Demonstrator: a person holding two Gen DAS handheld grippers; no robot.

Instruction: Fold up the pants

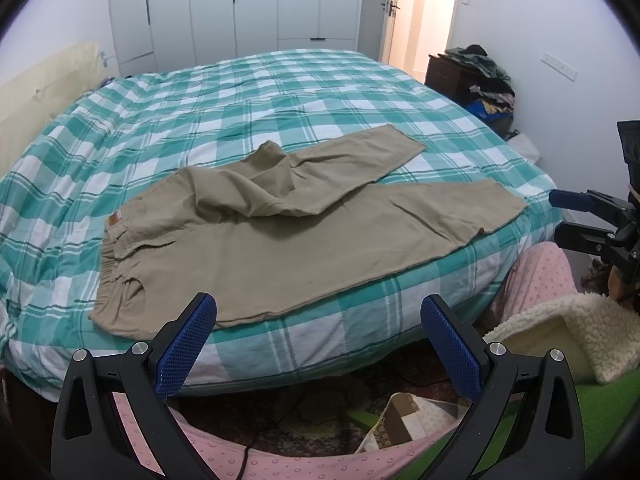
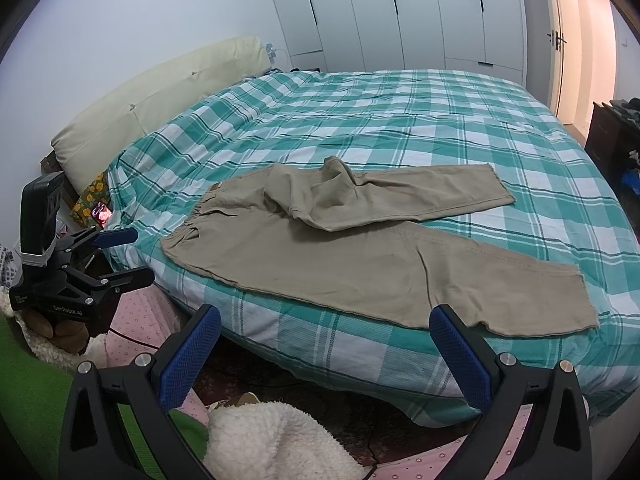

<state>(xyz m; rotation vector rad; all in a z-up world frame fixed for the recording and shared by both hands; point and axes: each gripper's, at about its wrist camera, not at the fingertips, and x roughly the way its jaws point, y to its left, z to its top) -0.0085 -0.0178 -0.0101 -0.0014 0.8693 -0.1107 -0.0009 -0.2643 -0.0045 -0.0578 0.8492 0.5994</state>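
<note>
Tan pants (image 1: 256, 236) lie spread on the green-checked bed (image 1: 280, 92), waistband to the left, legs to the right. The far leg is rumpled and crosses over the crotch. They also show in the right wrist view (image 2: 360, 256). My left gripper (image 1: 318, 320) is open and empty, off the bed's near edge below the waistband end. My right gripper (image 2: 324, 332) is open and empty, off the near edge below the near leg's cuff (image 2: 560, 300). Each gripper shows in the other's view: the right (image 1: 560, 216) and the left (image 2: 138, 252).
A cream headboard cushion (image 2: 160, 92) stands at the bed's left end. White wardrobes (image 1: 240, 4) line the far wall. A dark cabinet with piled clothes (image 1: 476, 72) stands at the right by the doorway. Pink and fleecy fabric (image 2: 280, 436) lies below the grippers.
</note>
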